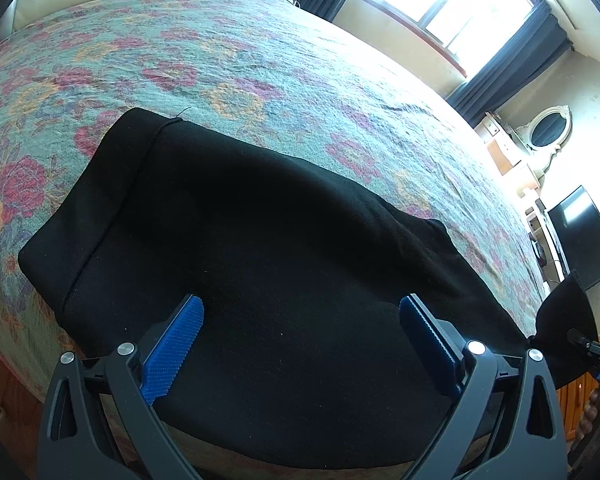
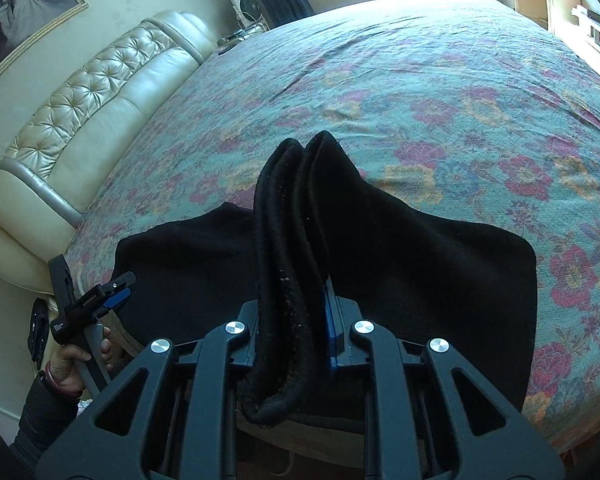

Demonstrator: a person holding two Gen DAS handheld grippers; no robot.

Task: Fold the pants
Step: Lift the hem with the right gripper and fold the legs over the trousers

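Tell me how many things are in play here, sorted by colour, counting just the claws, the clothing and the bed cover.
Black pants: 1
Black claws with blue pads: 2, the left claw open above the pants, the right claw shut on a bunched end of the pants
Green floral bed cover: 1
Total: 4

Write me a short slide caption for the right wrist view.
Right gripper clamps a bunched end of the black pants above the floral bedspread; left gripper open nearby.
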